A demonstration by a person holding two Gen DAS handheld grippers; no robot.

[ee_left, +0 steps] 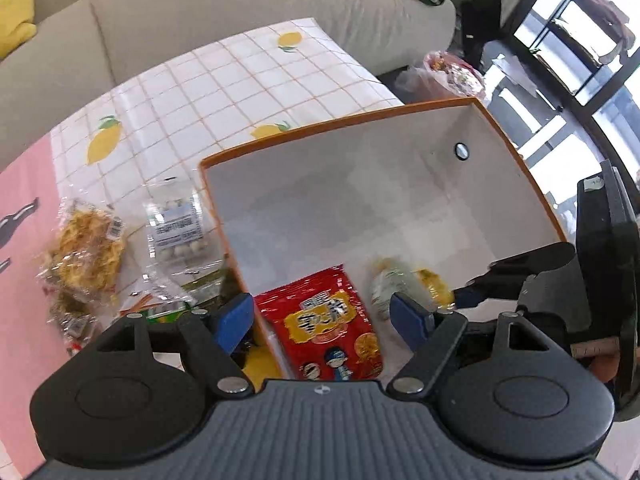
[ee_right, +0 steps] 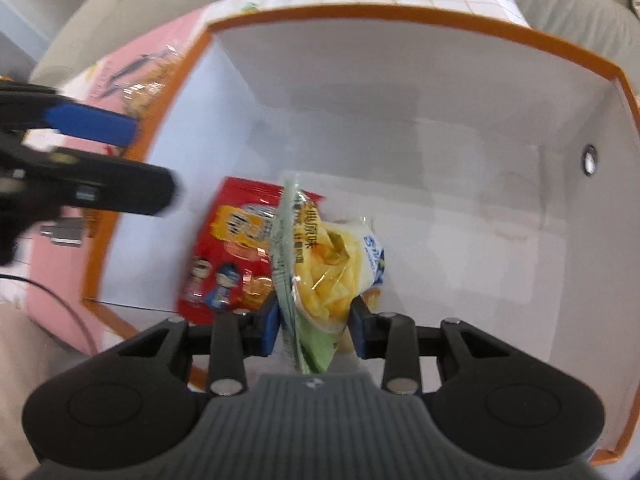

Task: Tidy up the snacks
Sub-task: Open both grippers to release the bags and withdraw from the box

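An orange-rimmed white box (ee_left: 340,124) stands on the table; it also fills the right wrist view (ee_right: 440,20). A red snack packet (ee_left: 328,324) lies flat on its floor, also seen in the right wrist view (ee_right: 236,248). My right gripper (ee_right: 316,328) is shut on a yellow-green chip bag (ee_right: 332,268) and holds it inside the box beside the red packet; the bag shows in the left wrist view (ee_left: 404,284). My left gripper (ee_left: 324,320) is open and empty, straddling the box's near left wall above the red packet.
Loose snack bags lie on the tablecloth left of the box: a clear bag of white balls (ee_left: 176,228), a bag of yellow crisps (ee_left: 84,252) and green packets (ee_left: 168,312). A beige sofa (ee_left: 200,12) stands behind the table.
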